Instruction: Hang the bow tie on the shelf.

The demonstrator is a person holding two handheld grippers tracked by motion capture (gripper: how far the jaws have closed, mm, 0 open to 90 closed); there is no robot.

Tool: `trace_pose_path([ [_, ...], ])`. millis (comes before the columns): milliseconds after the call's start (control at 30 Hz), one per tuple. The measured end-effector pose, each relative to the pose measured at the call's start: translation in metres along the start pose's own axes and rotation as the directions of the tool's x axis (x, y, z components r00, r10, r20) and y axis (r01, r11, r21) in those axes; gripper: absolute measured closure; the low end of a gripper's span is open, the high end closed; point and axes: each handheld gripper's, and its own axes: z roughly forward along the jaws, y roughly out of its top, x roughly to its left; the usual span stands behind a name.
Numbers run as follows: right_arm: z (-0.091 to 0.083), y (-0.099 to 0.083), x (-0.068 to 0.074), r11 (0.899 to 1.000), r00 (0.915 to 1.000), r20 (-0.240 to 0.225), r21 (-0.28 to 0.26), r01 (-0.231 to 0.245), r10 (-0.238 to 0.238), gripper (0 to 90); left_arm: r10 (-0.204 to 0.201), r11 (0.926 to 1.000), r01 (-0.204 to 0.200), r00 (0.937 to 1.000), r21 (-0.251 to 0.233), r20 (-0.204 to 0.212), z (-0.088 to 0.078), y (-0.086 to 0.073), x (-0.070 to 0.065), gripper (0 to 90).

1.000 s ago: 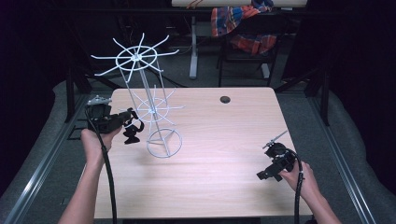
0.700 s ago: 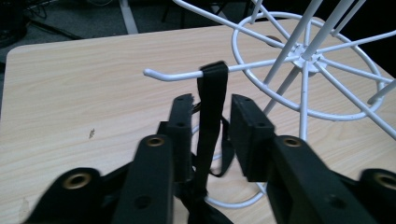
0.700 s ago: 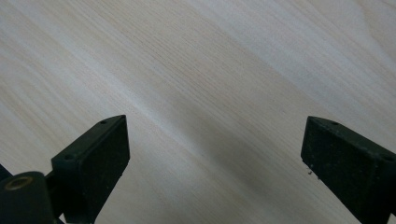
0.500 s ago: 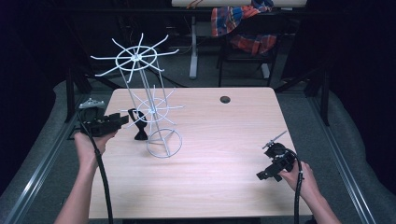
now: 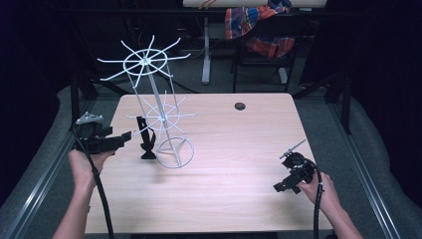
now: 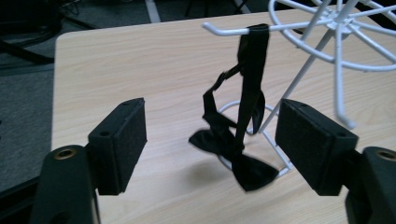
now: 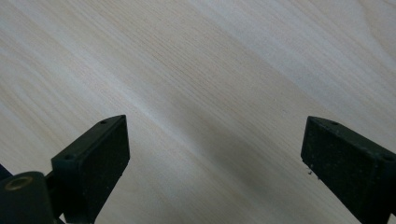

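High view shows a light wooden table [image 5: 224, 199] with a white wire display rack [image 5: 157, 107] standing on its left half: a round base ring, slanted uprights, a lower wheel of hooked spokes and a larger wheel on top. A black bow tie [image 5: 146, 139] hangs by its strap from one spoke of the lower wheel, on the rack's left side, and its bow end reaches down to the tabletop just beside the base ring. The left gripper [image 5: 119, 139] is held in the person's left hand [image 5: 84, 162] at the table's left edge, near the bow tie and pointing at it but apart from it. In the left gripper view its jaws stand wide apart with nothing between them, and the bow tie [image 6: 240, 126] hangs beyond them from the white spoke, the rack's base ring behind it. The right gripper [image 5: 286, 185] rests low over the table near the front right corner, held in the person's right hand [image 5: 323, 194], well apart from the rack. In the right gripper view its jaws also stand wide apart, with bare wood grain [image 7: 210, 84] between them. A small dark round hole [image 5: 240, 106] sits near the table's far edge. Beyond the table, a red and blue checked cloth [image 5: 259, 25] is draped over furniture in the dark background.
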Motion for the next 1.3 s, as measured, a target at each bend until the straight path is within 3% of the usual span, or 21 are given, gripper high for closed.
trace_pose_path([
  [200, 0.000, 0.000, 0.001, 1.000, 1.0000, -0.004, 0.005, 0.001, -0.001, 7.6, -0.021, 0.9996, 0.022, 0.9990, 0.019, -0.040, -0.011, -0.011, 0.008, 19.5],
  [400, 0.001, 0.000, 0.002, 1.000, 0.9999, -0.006, -0.007, -0.010, 0.010, 7.6, -0.006, 0.9986, 0.009, 0.9977, 0.052, -0.067, -0.015, -0.024, 0.009, 16.7],
  [533, 0.000, 0.001, 0.002, 1.000, 1.0000, 0.003, 0.009, 0.009, -0.009, 7.6, -0.002, 0.9968, 0.008, 0.9967, 0.079, -0.081, -0.018, -0.033, 0.008, 14.8],
  [900, 0.002, 0.000, 0.003, 1.000, 1.0000, -0.004, -0.008, -0.003, 0.003, 7.6, 0.057, 0.9786, -0.039, 0.9946, 0.202, -0.086, -0.017, -0.065, -0.006, 3.7],
  [1200, 0.000, 0.000, 0.003, 1.000, 1.0000, -0.007, 0.005, 0.006, -0.006, 7.6, 0.042, 0.9656, -0.021, 0.9961, 0.259, -0.078, -0.013, -0.084, -0.011, 0.2],
  [1267, 0.000, 0.001, 0.003, 1.000, 0.9999, 0.001, 0.011, 0.011, -0.011, 7.7, 0.036, 0.9665, -0.014, 0.9958, 0.256, -0.083, -0.012, -0.086, -0.012, 0.2],
  [1300, 0.000, 0.001, 0.003, 1.000, 1.0000, 0.000, 0.009, 0.010, -0.010, 7.6, 0.039, 0.9620, -0.015, 0.9961, 0.273, -0.080, -0.011, -0.089, -0.012, 0.2],
])
